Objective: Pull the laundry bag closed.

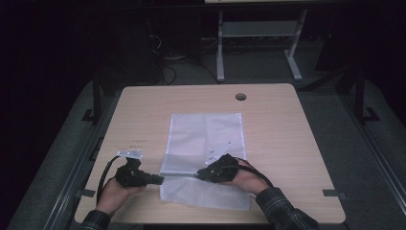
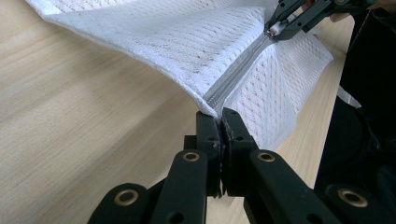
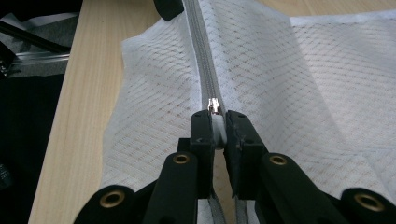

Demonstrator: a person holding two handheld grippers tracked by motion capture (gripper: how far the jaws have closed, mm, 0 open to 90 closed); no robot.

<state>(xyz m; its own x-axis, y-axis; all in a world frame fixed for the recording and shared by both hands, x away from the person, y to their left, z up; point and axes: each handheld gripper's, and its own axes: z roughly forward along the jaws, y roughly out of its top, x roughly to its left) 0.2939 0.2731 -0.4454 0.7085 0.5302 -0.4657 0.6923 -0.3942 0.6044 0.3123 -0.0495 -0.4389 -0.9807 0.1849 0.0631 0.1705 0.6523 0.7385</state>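
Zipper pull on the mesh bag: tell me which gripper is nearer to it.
Right. The right gripper is clamped on the zipper pull. The left gripper pinches the mesh bag at the zipper's far end, apart from the pull.

A pale wood surface (image 1: 287,124) with a cable hole (image 1: 241,97) at twelve o'clock is sitting on grey floor (image 1: 373,158). A white frame (image 1: 258,43) is standing beyond, cables (image 1: 172,62) trailing in darkness.

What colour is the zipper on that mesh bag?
Grey, against the white mesh bag; the zipper shows best in the right gripper view.
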